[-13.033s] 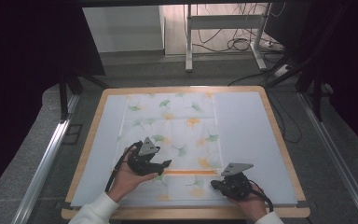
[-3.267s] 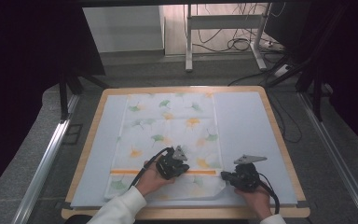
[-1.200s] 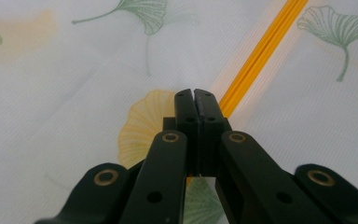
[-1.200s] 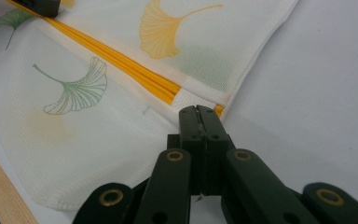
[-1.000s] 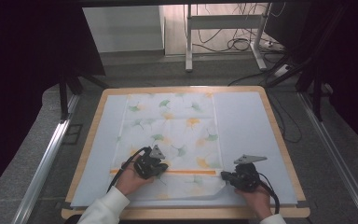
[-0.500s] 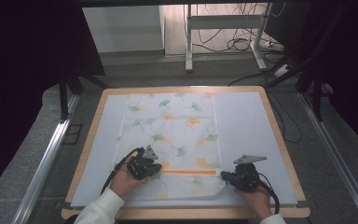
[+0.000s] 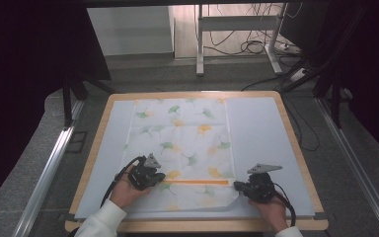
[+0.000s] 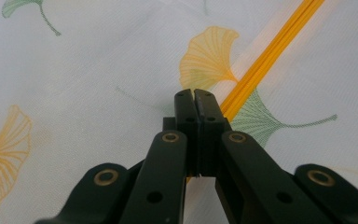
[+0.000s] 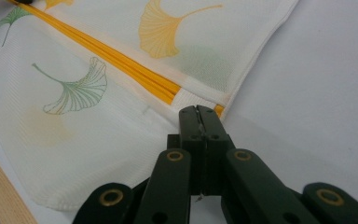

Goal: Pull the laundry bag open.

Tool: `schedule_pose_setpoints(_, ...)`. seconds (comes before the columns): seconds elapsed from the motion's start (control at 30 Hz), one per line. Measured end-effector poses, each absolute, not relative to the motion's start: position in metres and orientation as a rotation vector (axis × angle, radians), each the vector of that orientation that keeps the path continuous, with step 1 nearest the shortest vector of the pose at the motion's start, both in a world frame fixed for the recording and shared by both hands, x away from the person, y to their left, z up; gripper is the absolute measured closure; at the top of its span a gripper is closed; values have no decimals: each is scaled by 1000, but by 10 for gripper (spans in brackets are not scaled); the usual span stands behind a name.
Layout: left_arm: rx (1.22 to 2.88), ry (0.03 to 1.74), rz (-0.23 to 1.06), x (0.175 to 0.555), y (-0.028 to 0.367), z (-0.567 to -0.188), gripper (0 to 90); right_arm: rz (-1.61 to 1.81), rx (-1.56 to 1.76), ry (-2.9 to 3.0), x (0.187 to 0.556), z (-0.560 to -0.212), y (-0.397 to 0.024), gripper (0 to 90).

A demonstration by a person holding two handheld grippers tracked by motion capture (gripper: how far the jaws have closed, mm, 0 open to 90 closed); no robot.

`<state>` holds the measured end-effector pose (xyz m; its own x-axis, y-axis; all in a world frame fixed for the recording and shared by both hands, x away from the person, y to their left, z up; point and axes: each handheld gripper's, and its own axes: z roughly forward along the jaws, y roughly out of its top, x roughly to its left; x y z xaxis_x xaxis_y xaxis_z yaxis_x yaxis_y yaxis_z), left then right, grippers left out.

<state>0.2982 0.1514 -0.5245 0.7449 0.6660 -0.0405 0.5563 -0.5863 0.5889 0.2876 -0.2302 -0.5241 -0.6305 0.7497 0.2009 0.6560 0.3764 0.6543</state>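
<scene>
A white mesh bag (image 7: 182, 133) printed with ginkgo leaves lies flat on the table, an orange zip (image 7: 197, 181) running across its near part. My left gripper (image 7: 159, 179) is shut at the zip's left end. In the left gripper view its jaws (image 8: 195, 93) meet right where the orange zip (image 8: 265, 56) ends, and what they pinch is hidden. My right gripper (image 7: 238, 185) is shut at the zip's right end, by the bag's right edge. In the right gripper view the jaws (image 9: 198, 109) close on the white tab past the zip (image 9: 121, 60).
The bag rests on a pale blue mat (image 7: 261, 128) inside a wooden-rimmed table (image 7: 197, 226). Bare mat lies left and right of the bag. Beyond the table are a metal desk frame (image 7: 200, 44) and floor cables (image 7: 256, 47).
My left gripper has slid leftward along the zip, so the orange line between the two grippers is longer. The right gripper has stayed in place.
</scene>
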Motion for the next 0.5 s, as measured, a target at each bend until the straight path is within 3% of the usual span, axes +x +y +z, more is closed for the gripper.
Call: schedule_pose_setpoints(0.5,2338,962,238,297,169,-525,900,1098,1279,2497,288,-524,-231,897)
